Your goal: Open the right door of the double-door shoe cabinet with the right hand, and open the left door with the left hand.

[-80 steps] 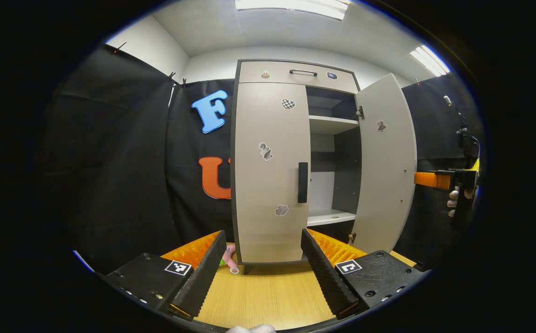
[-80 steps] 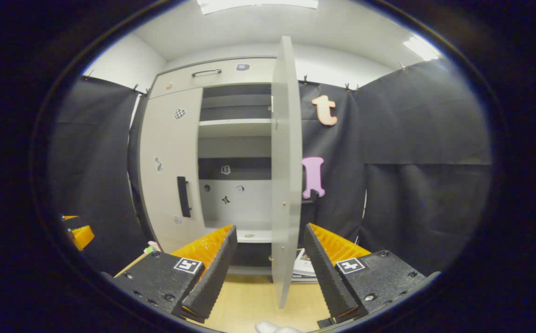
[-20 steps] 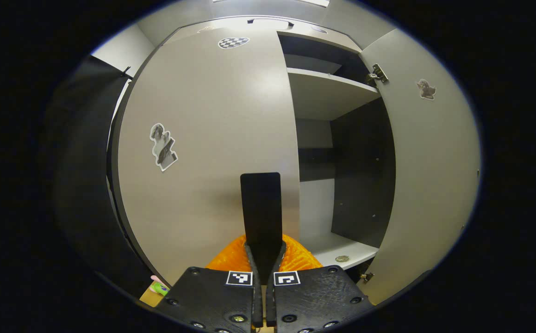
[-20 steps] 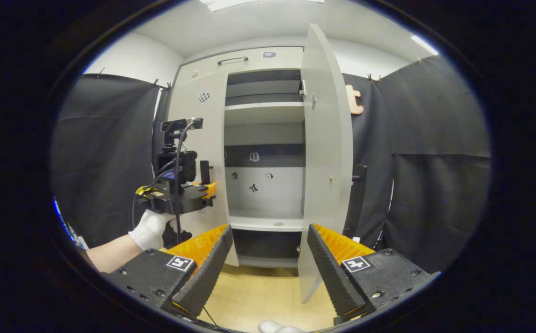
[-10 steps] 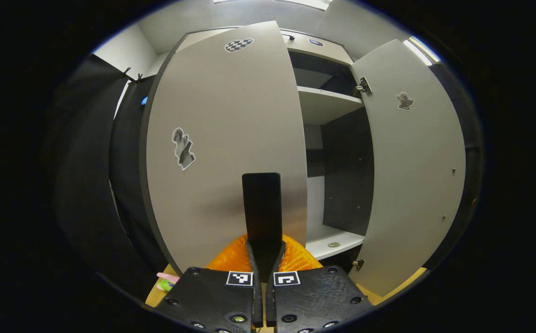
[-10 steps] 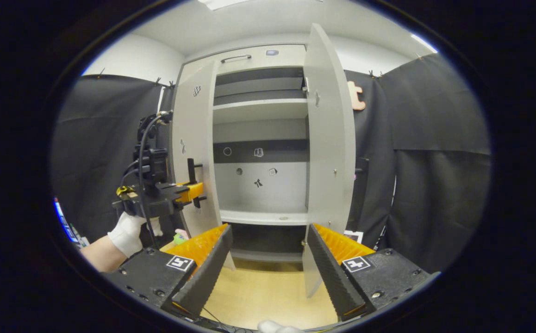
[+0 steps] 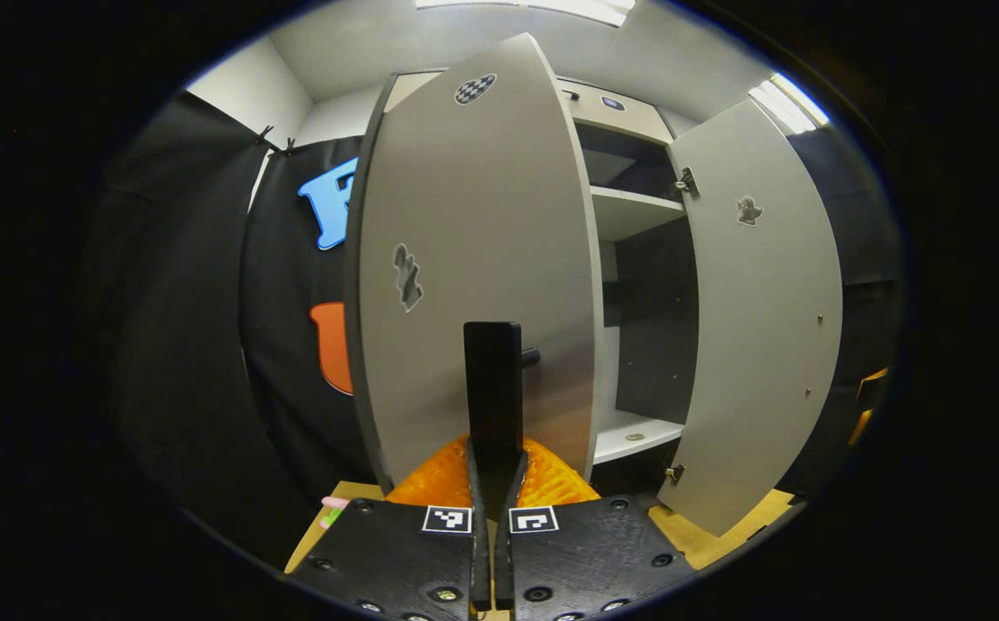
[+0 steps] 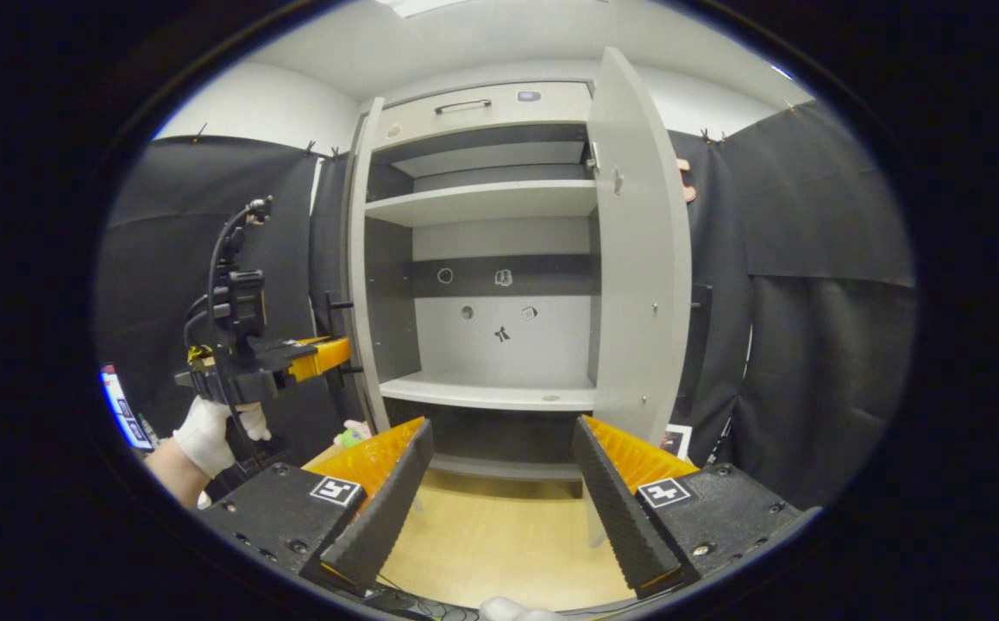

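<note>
Left gripper (image 7: 494, 470): fingers pressed together on the dark handle (image 7: 493, 388) of the left door (image 7: 474, 259). I pinch low on the bar so the pull goes straight through the hinge swing. In the right gripper view that door stands edge-on at the shoe cabinet (image 8: 482, 112)'s left side, well swung out, my gloved hand (image 8: 210, 431) below the tool.

Centre: shelves (image 8: 486, 203) bare, interior open to view.

Right door (image 8: 642, 259): open, angled outward, its handle on the far face. Right gripper (image 8: 499, 492) hangs spread and empty in front of the cabinet, clear of both doors, its part judged done.
</note>
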Demonstrator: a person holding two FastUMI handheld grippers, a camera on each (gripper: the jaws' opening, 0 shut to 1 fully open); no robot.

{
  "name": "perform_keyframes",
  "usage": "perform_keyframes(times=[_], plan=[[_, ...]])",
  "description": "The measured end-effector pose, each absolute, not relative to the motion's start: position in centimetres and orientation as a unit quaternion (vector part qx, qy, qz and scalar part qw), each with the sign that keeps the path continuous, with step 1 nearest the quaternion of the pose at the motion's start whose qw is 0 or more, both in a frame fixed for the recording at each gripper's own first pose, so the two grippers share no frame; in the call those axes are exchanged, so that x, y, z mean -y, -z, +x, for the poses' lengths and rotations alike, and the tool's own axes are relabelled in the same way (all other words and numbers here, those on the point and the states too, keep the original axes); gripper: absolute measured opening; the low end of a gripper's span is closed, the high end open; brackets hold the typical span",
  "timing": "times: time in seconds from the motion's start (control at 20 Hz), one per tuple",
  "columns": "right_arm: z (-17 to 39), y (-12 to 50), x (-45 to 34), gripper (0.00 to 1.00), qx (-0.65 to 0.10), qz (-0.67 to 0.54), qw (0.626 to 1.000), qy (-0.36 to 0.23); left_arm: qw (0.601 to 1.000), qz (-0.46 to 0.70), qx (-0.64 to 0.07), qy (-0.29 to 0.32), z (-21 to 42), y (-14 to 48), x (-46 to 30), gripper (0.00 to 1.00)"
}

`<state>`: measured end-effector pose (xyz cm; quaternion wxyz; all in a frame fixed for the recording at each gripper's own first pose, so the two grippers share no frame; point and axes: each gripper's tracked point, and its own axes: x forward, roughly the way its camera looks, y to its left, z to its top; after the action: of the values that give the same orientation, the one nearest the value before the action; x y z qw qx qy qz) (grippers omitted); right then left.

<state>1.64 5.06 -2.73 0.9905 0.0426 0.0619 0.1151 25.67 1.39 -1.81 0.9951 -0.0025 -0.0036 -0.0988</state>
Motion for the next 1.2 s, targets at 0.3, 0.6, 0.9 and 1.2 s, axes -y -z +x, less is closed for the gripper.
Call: perform_keyframes(times=[0.3, 0.6, 0.9, 1.2], plan=[[0.7, 2.6, -7.3, 1.0, -0.061, 0.053, 0.987, -0.142, 0.998, 0.007, 0.006, 0.064, 24.4, 2.2, -5.8, 0.08], [0.0, 2.3, -8.8, 1.0, -0.055, 0.046, 0.986, -0.153, 0.999, -0.013, 0.01, 0.047, 23.5, 2.2, -10.7, 0.0], [-0.3, 2.6, -10.8, 1.0, -0.063, 0.046, 0.983, -0.168, 0.999, -0.026, 0.013, 0.041, 23.7, 2.1, -15.5, 0.0], [-0.2, 2.7, -11.8, 1.0, -0.068, 0.045, 0.982, -0.171, 0.998, -0.008, 0.012, 0.061, 24.3, 2.1, -15.3, 0.0]])
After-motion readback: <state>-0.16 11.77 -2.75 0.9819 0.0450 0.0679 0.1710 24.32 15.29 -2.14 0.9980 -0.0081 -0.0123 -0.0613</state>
